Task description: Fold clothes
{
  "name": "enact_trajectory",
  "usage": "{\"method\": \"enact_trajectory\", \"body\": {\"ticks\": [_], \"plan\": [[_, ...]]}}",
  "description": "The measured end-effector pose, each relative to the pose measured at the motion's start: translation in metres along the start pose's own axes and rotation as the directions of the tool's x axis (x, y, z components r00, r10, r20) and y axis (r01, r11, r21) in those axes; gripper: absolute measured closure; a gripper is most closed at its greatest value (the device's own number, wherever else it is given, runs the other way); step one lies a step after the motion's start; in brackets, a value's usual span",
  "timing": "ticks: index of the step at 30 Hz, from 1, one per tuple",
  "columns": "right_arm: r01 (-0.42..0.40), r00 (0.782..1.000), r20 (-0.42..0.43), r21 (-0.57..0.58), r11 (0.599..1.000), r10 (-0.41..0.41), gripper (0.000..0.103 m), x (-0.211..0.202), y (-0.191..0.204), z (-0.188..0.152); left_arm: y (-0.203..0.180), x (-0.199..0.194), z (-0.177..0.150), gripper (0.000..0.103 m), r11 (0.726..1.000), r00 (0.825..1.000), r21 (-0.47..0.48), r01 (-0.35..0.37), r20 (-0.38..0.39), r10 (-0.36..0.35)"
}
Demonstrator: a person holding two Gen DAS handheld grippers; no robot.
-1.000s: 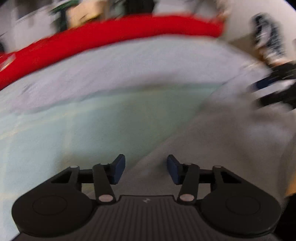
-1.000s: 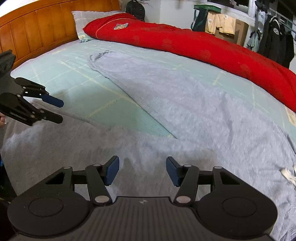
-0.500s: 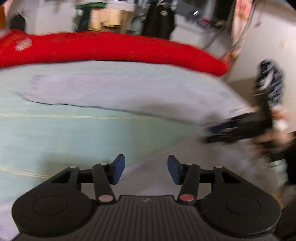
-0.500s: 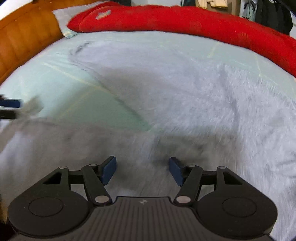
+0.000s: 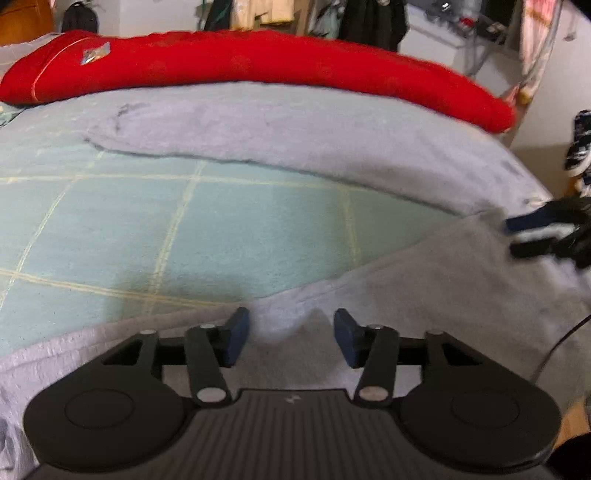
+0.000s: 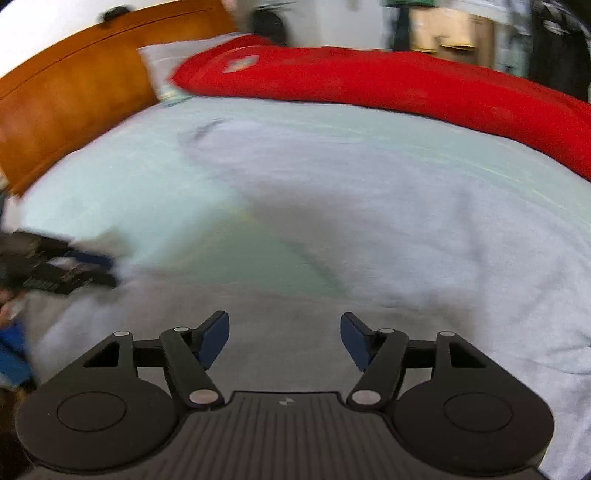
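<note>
Grey trousers lie spread on the pale green bed sheet, one leg across the far side, the other leg near me. My left gripper is open, low over the near leg's upper edge, with a raised crease of fabric between its pads. My right gripper is open and empty over the grey fabric close to the crotch. The right gripper shows blurred at the right edge of the left wrist view. The left gripper shows blurred at the left of the right wrist view.
A red duvet lies rolled along the far side of the bed. A wooden headboard and a pillow stand at the left. Hanging clothes and shoes are beyond the bed.
Both grippers have come lower and closer to the grey fabric, staying open. The left view has swung left, so the right gripper sits farther right in it.
</note>
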State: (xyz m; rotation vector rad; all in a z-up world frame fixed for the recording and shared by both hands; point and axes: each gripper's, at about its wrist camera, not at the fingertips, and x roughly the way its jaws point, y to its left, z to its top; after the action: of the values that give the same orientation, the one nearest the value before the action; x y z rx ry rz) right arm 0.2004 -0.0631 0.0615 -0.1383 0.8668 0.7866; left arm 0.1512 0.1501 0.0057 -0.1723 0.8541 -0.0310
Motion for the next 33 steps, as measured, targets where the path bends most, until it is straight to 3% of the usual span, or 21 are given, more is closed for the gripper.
{"method": "enact_trajectory", "body": {"ticks": [4,5,8,12,14,18,21,26,28,30,33], "plan": [[-0.116,0.992,-0.063,-0.065,0.991,0.112,0.03,0.022,0.035,-0.005,-0.012,-0.004,-0.015,0.037,0.991,0.991,0.022,0.132,-0.035,-0.132],[-0.122,0.99,-0.078,-0.067,0.99,0.117,0.03,0.033,0.039,-0.006,-0.012,-0.002,-0.021,0.037,0.993,0.992,0.03,0.119,-0.054,-0.117],[-0.065,0.994,-0.091,-0.043,0.997,0.06,0.03,0.066,0.031,-0.006,0.001,0.002,-0.034,0.037,0.999,0.996,0.033,-0.017,-0.089,0.02],[-0.021,0.999,-0.036,0.028,0.999,0.022,0.03,0.077,0.012,0.007,0.02,-0.013,-0.036,0.037,0.991,0.987,0.022,-0.133,-0.083,0.134],[0.018,0.999,-0.031,0.052,0.998,-0.016,0.03,0.074,0.012,0.015,0.026,-0.024,-0.035,0.036,0.988,0.985,0.018,-0.156,-0.067,0.156],[0.042,0.999,-0.013,0.028,0.999,-0.042,0.024,0.038,0.026,0.009,0.036,-0.035,-0.041,0.028,0.994,0.994,0.008,-0.105,-0.037,0.106],[0.078,0.997,0.004,0.015,0.997,-0.079,0.019,0.009,0.038,-0.006,0.052,-0.024,-0.05,0.028,0.98,0.976,-0.006,-0.201,-0.083,0.2],[0.259,0.966,-0.026,0.119,0.959,-0.258,0.017,-0.025,0.04,-0.047,0.05,-0.045,-0.04,0.028,0.997,0.998,-0.024,-0.068,0.004,0.068],[0.309,0.951,-0.034,0.196,0.93,-0.309,0.016,-0.032,0.032,-0.064,0.038,-0.044,-0.032,0.028,0.999,0.998,-0.012,0.044,0.035,-0.044],[0.371,0.927,-0.052,0.268,0.889,-0.371,0.016,-0.033,0.02,-0.077,0.025,-0.035,-0.021,0.028,0.983,0.982,0.009,0.181,0.055,-0.181],[0.437,0.895,-0.068,0.323,0.839,-0.44,0.016,-0.03,0.009,-0.084,-0.009,-0.007,0.0,0.028,0.947,0.948,0.05,0.318,0.005,-0.318]]}}
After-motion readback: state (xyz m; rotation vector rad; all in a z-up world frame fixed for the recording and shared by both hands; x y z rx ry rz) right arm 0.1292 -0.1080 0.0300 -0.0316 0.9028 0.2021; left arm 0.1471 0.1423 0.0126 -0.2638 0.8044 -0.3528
